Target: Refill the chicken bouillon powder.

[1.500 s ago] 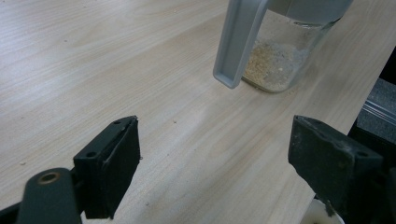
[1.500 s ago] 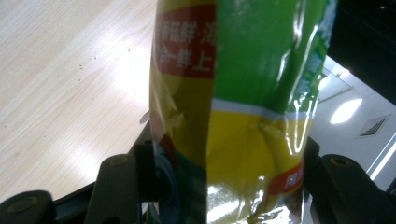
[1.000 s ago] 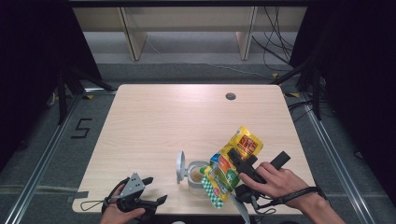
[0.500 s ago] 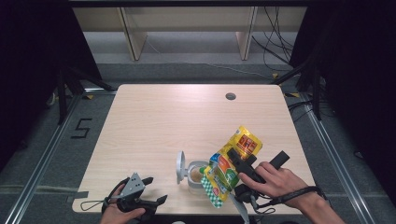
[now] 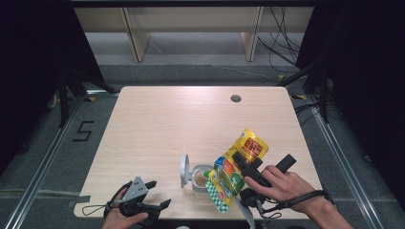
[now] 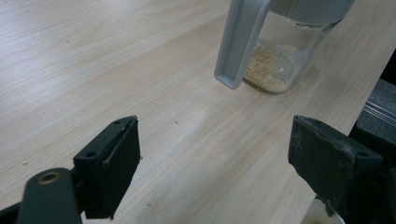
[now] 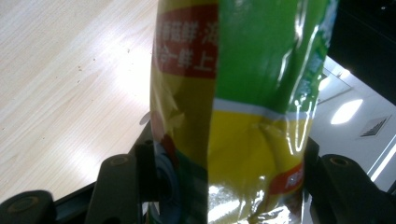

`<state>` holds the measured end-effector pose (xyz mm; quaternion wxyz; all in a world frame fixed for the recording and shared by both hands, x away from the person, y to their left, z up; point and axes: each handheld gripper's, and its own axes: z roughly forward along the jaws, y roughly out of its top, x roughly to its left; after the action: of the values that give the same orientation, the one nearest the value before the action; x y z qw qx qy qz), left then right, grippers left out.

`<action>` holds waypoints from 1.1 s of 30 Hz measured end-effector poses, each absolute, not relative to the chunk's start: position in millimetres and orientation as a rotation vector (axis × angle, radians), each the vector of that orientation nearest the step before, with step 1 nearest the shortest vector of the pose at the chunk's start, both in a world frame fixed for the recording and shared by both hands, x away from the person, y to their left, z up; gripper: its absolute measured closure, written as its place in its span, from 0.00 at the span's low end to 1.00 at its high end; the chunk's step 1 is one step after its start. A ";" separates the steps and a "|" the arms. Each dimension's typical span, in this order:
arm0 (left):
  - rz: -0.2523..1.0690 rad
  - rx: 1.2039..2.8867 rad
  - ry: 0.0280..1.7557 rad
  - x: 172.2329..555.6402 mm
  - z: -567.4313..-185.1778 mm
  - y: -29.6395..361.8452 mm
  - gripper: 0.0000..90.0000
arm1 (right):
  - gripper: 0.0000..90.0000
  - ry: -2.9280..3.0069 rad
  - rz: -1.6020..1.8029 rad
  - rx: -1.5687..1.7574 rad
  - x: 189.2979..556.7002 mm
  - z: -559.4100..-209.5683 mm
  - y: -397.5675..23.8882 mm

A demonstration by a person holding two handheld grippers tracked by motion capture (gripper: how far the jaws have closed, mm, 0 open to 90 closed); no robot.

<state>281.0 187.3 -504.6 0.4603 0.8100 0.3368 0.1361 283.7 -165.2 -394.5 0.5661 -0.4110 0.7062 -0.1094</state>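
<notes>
1. Your right gripper (image 5: 241,168) is clamped on a yellow and green snack bag (image 5: 235,168). In the right gripper view the bag (image 7: 233,112) stands between both jaws and bulges past them, so the pads press its sides.

2. The bag's long axis runs aslant: its upper end rises up and away from your right fingers, and its lower, checked end hangs down past the fingers toward the glass jar (image 5: 200,177).

3. The jar stands on the table (image 5: 181,119) just beside the bag's lower end, on the side of your right fingers that faces your left hand. Its grey lid (image 5: 185,170) is tipped open and stands upright on the jar's far side from the bag. Whether the bag's mouth sits over the jar's opening or just short of it cannot be told.

4. In the left gripper view a shallow layer of pale crumbs lies at the bottom of the jar (image 6: 280,60), with the lid (image 6: 238,44) hanging in front of it.

5. Your left gripper (image 5: 143,202) rests near the table's front edge with its jaws spread wide and nothing between them. The jar lies ahead of these fingers, well apart.

6. Judgement: the step in hand is pouring from bag to jar. The right hand is nearer. The coming move turns on the bag's lower end lying directly above the jar's mouth; a bag tilted off that line would spill onto the table.
</notes>
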 end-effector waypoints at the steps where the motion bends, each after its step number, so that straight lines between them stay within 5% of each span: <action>1: 0.335 1.993 0.829 281.1 -504.6 187.3 0.18 | 0.53 1.660 -0.258 -0.966 283.6 -394.5 -165.1; 33: 0.332 1.988 0.845 284.6 -506.0 187.6 0.18 | 0.53 1.645 -0.247 -0.981 285.6 -392.6 -167.7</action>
<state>284.6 187.6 -506.0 0.4600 0.8077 0.3432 0.1350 285.6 -167.7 -392.6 0.5690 -0.4180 0.7004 -0.1051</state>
